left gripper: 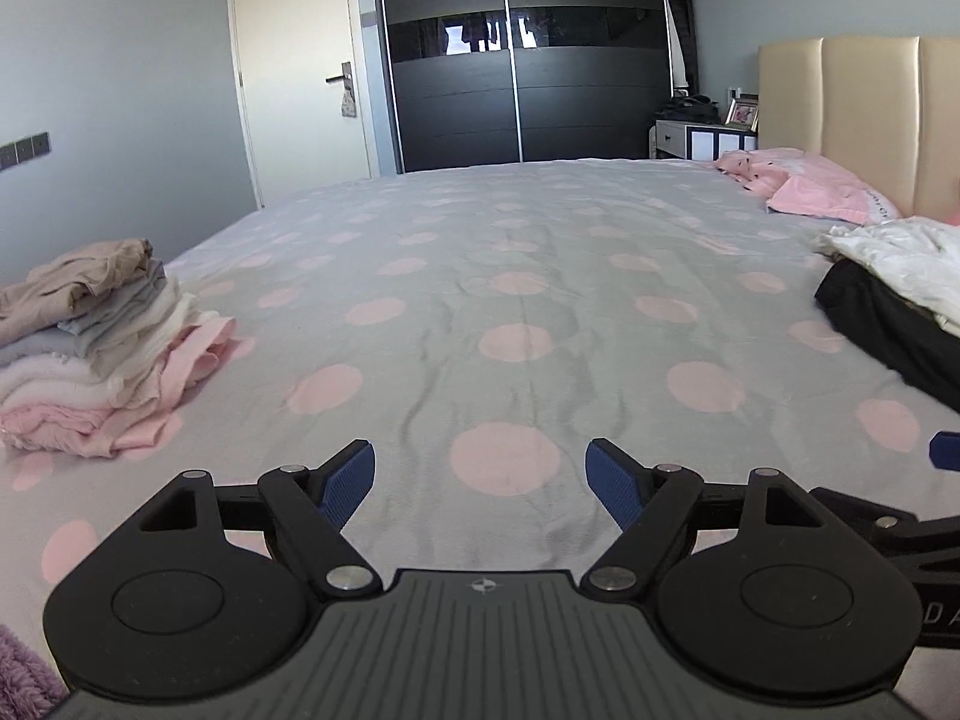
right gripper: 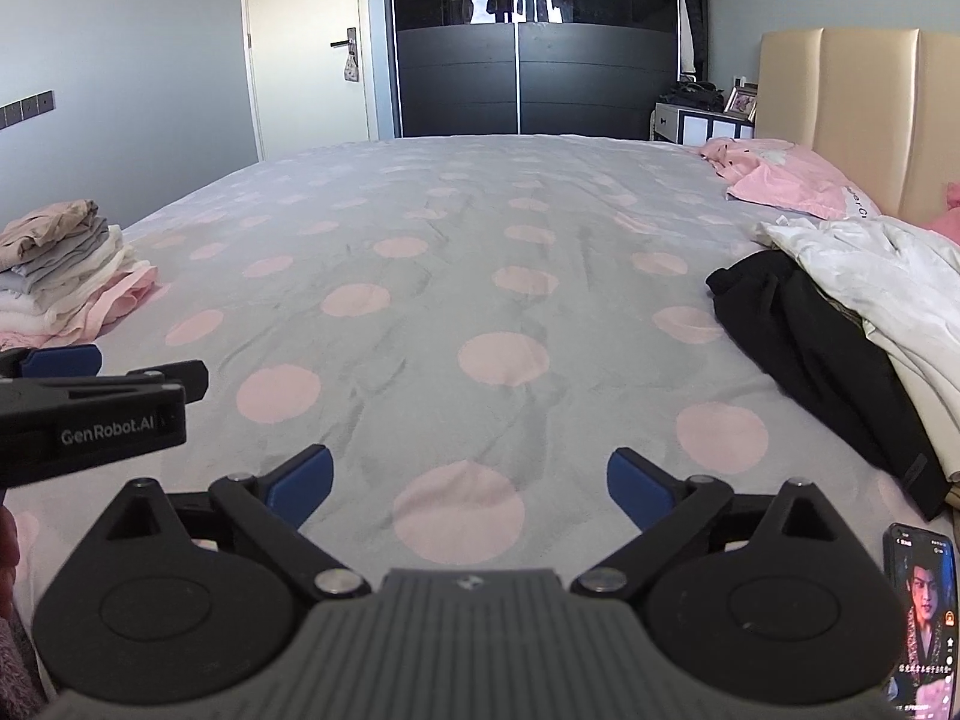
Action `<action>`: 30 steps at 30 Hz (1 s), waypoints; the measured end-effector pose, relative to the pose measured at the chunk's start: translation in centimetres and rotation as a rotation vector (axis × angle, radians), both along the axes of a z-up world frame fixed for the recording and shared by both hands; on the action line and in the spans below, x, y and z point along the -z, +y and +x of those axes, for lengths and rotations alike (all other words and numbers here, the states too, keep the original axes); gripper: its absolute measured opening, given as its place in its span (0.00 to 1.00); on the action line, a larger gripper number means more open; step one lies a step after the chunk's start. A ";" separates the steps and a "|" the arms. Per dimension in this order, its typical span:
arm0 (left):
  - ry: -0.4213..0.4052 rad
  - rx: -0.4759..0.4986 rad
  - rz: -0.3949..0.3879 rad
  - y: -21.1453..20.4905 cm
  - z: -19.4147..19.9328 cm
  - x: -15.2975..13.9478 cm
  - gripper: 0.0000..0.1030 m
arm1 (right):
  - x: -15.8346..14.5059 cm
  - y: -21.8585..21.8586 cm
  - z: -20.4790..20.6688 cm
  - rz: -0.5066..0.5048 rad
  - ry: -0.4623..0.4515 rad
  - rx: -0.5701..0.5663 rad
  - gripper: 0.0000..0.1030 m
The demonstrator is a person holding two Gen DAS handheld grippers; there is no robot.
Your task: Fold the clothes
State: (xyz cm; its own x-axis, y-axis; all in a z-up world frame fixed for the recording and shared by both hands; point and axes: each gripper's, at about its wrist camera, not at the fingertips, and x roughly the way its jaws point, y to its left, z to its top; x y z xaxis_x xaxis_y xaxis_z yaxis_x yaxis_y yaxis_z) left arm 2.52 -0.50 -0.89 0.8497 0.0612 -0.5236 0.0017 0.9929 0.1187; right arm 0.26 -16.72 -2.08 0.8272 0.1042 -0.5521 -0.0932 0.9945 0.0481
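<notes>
A stack of folded clothes [left gripper: 90, 354] in beige, grey, white and pink sits on the bed at the left; it also shows in the right wrist view [right gripper: 66, 270]. A loose pile lies at the right: a black garment [right gripper: 822, 360] under a white garment [right gripper: 882, 294], both also in the left wrist view, black [left gripper: 888, 324] and white [left gripper: 900, 258]. My left gripper [left gripper: 480, 483] is open and empty, low over the bedspread. My right gripper [right gripper: 468, 483] is open and empty beside it, left of the loose pile.
The bed has a grey cover with pink dots [left gripper: 516, 300]. Pink pillows [right gripper: 792, 177] lie by the beige headboard [right gripper: 840, 96]. A phone with a lit screen [right gripper: 921, 618] lies at the near right. A dark wardrobe [left gripper: 522, 54] and a door [left gripper: 300, 60] stand behind.
</notes>
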 end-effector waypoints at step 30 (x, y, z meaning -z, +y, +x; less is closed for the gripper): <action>0.094 0.028 -0.034 -0.1 0.7 1.4 0.75 | 0.0 0.8 0.7 -0.024 -0.018 0.003 0.96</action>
